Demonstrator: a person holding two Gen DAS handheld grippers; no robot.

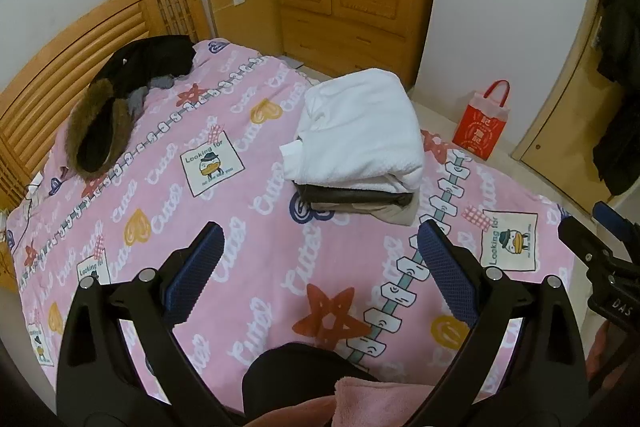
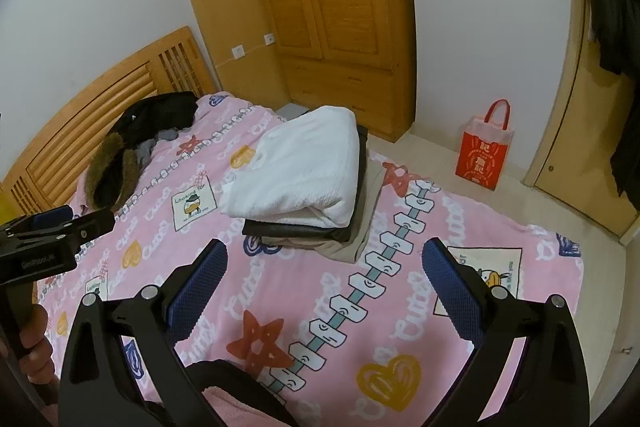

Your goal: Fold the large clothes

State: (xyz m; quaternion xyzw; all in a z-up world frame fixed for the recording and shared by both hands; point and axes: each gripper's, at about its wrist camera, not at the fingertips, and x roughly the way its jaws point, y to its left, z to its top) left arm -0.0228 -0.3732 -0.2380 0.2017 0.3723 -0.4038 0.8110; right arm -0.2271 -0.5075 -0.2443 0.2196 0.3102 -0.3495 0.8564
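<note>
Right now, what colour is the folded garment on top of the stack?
White garment, clearest in the left wrist view.

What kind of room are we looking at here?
Most likely a home bedroom: a bed with a pink patterned bedspread and slatted wooden headboard, plus a wooden wardrobe against the wall.

The white garment (image 1: pixel 360 131) hides most of the folded stack beneath; the bag's (image 1: pixel 482 131) print is unreadable.
</note>
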